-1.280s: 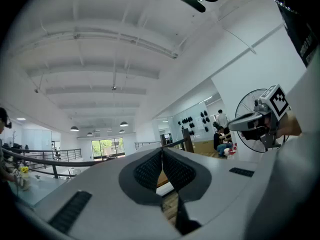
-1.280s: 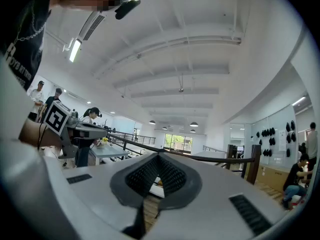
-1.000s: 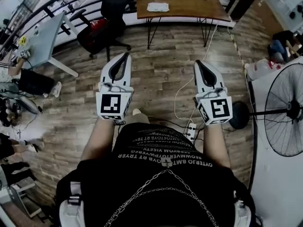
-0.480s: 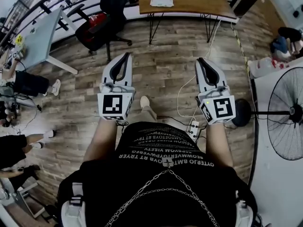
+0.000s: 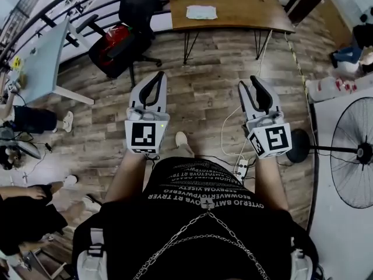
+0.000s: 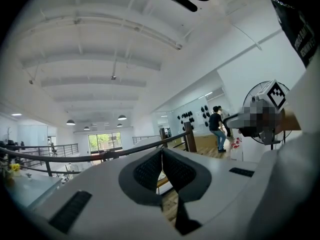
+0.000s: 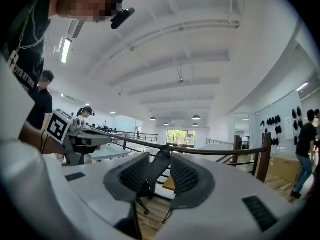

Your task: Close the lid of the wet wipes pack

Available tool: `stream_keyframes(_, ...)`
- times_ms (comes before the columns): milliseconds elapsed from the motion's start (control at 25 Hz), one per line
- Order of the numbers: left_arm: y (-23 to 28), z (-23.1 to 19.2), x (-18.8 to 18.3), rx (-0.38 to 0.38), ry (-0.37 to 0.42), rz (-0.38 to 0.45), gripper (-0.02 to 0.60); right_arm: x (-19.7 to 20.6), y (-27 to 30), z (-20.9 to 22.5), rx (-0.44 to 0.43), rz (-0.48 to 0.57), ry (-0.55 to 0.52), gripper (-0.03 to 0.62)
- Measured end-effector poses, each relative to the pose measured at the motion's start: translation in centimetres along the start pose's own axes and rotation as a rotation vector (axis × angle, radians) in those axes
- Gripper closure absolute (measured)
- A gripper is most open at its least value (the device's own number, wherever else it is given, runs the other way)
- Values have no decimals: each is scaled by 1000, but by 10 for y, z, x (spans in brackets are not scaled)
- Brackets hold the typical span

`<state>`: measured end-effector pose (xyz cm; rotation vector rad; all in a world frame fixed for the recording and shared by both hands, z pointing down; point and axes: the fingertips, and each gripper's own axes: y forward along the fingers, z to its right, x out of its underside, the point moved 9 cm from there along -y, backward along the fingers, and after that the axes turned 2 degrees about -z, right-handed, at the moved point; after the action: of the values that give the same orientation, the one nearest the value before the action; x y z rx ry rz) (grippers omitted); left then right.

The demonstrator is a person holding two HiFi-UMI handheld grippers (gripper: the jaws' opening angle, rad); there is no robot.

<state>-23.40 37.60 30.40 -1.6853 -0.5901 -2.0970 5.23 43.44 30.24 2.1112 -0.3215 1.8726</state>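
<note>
The wet wipes pack (image 5: 201, 11) is a small white packet lying on a wooden table (image 5: 245, 7) at the top of the head view, too far off to tell how its lid stands. Both grippers are held level out in front of me, well short of the table. My left gripper (image 5: 159, 74) is shut with its pads touching (image 6: 161, 151) and nothing in it. The jaws of my right gripper (image 5: 250, 82) are opening, and a clear gap shows between the pads (image 7: 160, 159) with nothing held there.
A black office chair (image 5: 137, 4) and a red bag (image 5: 111, 42) stand left of the wooden table. A grey table (image 5: 41, 60) is at the far left, with people near it. A standing fan (image 5: 355, 153) is at the right, and a power strip (image 5: 240, 167) with its cable lies on the floor.
Both grippers have moved forward over the wood floor toward the wooden table. The right gripper's jaws, shut before, now stand apart. The left gripper stays shut.
</note>
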Motion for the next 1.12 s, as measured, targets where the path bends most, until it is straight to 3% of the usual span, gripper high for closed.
stream_keyframes(600,80,-84,9,113,-39,33,552,-21,93,-2,48,19,-2,468)
stream_keyframes(840,91,-98,11,117,-94,51,552,-27,105,0,80,-8,-1,466)
stream_keyframes(1120,104,-104,9,124,-70,41,552,-23,120,7,76,-9,15,467)
